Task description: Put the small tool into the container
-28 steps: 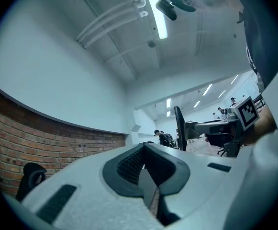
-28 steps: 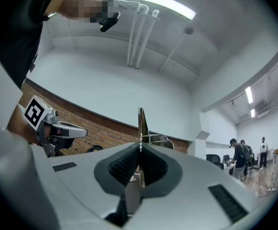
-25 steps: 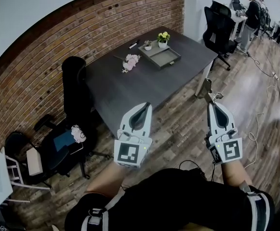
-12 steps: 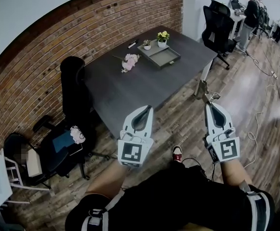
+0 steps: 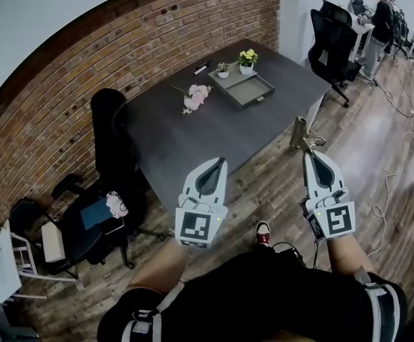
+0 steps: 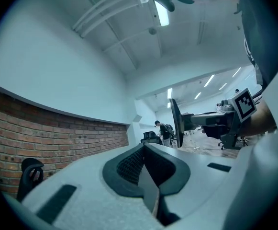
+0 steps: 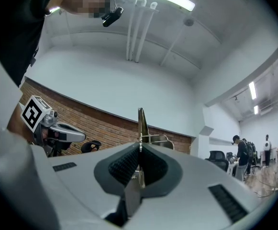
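Right claw [image 5: 312,155] is clamped on the small tool [image 5: 301,132], a thin metal piece with a wire loop at its side. It sticks up out of the closed jaws and, in the right gripper view, stands upright against the brick wall [image 7: 81,116] behind it. The right claw [image 7: 139,150] pinches it low down, and most of the tool [image 7: 141,121] is free above the pads.

Left claw [image 5: 219,161] is shut with nothing in it; in the left gripper view its dark pads [image 6: 129,164] meet along a single line.

Both claws are held in the air over the wooden floor [image 5: 264,184], just off the near corner of the dark counter [image 5: 192,134]. The tool is likewise held off the counter, above the floor.

At the far end of the counter sits a grey tray [image 5: 249,90], well apart from the tool. Behind the tray are a pot of yellow flowers [image 5: 247,58] and a smaller pot [image 5: 223,68], with a marker [image 5: 202,68] nearer the wall. A pink bunch of flowers [image 5: 194,97] lies on the counter to the left of the tray. A black chair [image 5: 110,137] stands at the counter's left side.
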The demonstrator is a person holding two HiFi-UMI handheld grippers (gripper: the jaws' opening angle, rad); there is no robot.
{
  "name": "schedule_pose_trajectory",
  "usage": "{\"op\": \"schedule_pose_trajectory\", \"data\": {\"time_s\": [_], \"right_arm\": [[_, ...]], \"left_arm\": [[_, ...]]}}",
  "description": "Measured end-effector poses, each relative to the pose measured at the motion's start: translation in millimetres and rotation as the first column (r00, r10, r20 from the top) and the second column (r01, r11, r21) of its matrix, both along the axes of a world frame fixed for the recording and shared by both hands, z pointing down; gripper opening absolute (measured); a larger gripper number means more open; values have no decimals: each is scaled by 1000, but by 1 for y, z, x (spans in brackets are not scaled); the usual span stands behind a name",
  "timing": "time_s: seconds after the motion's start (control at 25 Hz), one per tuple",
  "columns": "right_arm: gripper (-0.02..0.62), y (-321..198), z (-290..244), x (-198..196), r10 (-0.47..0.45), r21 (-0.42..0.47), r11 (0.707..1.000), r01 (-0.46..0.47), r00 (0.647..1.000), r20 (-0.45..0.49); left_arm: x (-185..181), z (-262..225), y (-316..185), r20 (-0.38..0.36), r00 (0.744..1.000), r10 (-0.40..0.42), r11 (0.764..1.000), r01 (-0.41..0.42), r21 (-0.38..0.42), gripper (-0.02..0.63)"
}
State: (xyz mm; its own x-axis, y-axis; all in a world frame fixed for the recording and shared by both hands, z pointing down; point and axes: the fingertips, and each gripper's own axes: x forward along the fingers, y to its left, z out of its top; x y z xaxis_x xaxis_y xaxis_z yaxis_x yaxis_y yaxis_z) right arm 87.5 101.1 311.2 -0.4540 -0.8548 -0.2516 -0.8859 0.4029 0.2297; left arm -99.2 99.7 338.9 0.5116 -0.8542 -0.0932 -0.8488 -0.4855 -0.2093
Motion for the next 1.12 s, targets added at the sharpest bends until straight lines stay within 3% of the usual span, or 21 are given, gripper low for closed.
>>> {"op": "schedule_pose_trajectory", "data": {"time_s": [0.36,0.56,1.12], "right_arm": [[3,-58,5,22,-5,-16,1000,6,1000,8],[3,-83,10,35,-4,-23,1000,5,1000,28],[3,-139,18,61,-16,-53,998,19,999,49]], "left_arm": [[27,6,-56,11,1000,9,1000,-9,-16,6],[40,8,-81,53,999,13,1000,-12,-12,6],[69,5,-135,35,999,12,1000,-12,-6,6]]}}
